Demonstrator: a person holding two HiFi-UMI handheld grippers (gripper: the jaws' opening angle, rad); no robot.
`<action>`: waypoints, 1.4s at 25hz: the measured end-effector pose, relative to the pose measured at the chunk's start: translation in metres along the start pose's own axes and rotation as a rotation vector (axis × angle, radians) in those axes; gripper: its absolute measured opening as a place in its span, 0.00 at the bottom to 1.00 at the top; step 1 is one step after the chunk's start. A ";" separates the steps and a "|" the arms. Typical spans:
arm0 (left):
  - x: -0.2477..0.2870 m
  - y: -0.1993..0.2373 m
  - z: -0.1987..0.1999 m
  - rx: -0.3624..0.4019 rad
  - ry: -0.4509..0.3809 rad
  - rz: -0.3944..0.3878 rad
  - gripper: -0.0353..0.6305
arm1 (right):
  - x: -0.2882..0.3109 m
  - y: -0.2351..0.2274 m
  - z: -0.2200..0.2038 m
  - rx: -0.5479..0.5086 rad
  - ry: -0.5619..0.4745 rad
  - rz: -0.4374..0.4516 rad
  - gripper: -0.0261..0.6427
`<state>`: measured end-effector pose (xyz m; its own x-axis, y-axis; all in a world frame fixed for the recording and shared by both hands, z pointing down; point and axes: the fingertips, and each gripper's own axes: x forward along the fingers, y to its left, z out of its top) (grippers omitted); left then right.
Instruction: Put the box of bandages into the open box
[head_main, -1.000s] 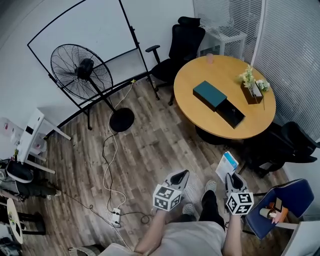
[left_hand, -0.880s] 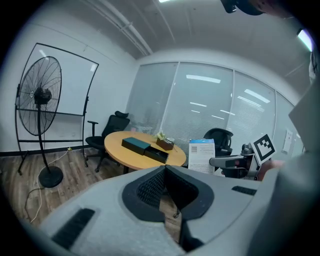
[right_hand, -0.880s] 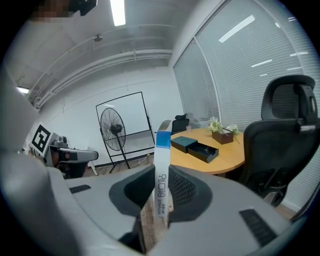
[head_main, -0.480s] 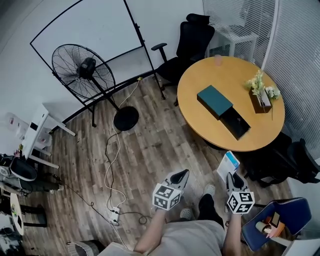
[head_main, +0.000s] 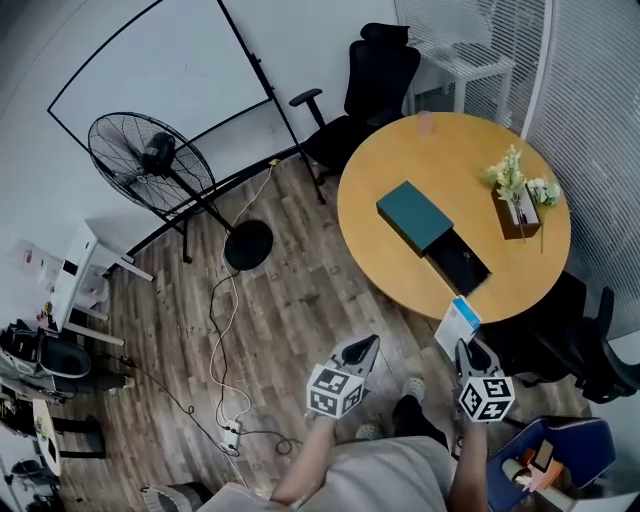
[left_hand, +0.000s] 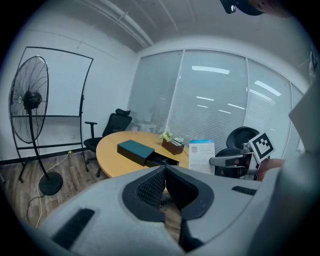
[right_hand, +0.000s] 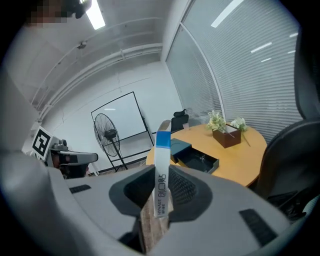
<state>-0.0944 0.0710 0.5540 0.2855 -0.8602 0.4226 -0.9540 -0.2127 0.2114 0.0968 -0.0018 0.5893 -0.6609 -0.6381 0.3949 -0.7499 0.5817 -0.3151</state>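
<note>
The bandage box (head_main: 457, 325), white with a blue end, stands upright in my right gripper (head_main: 470, 350), which is shut on it; in the right gripper view the box (right_hand: 162, 150) sits edge-on between the pads (right_hand: 182, 187). On the round wooden table (head_main: 380, 170) lies the open dark box (head_main: 459, 267), next to its teal lid (head_main: 413, 216). The held box hangs just off the table's near edge, short of the open box (right_hand: 197, 159). My left gripper (head_main: 358, 352) is over the floor to the left, shut with nothing in it (left_hand: 165, 169).
A planter with flowers (head_main: 520, 205) stands on the table's right side, a pink cup (head_main: 427, 121) at its far edge. Black office chairs (head_main: 375, 75) ring the table. A standing fan (head_main: 150, 160), a whiteboard (head_main: 150, 70) and a floor cable with power strip (head_main: 232, 435) lie left.
The head view has shifted: the table now lies closer to my right gripper and the bandage box. Both grippers keep their pose and grip.
</note>
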 end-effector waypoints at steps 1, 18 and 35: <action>0.007 -0.002 0.003 0.006 0.006 0.000 0.07 | 0.003 -0.008 0.002 0.010 0.001 0.002 0.15; 0.078 0.003 0.024 0.016 0.048 0.043 0.07 | 0.034 -0.073 0.026 0.023 0.000 0.024 0.15; 0.143 0.037 0.062 0.019 0.041 -0.004 0.07 | 0.092 -0.107 0.055 0.002 0.024 -0.025 0.15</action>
<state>-0.0943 -0.0885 0.5673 0.2923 -0.8399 0.4573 -0.9543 -0.2253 0.1962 0.1149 -0.1507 0.6121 -0.6415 -0.6399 0.4232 -0.7660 0.5650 -0.3067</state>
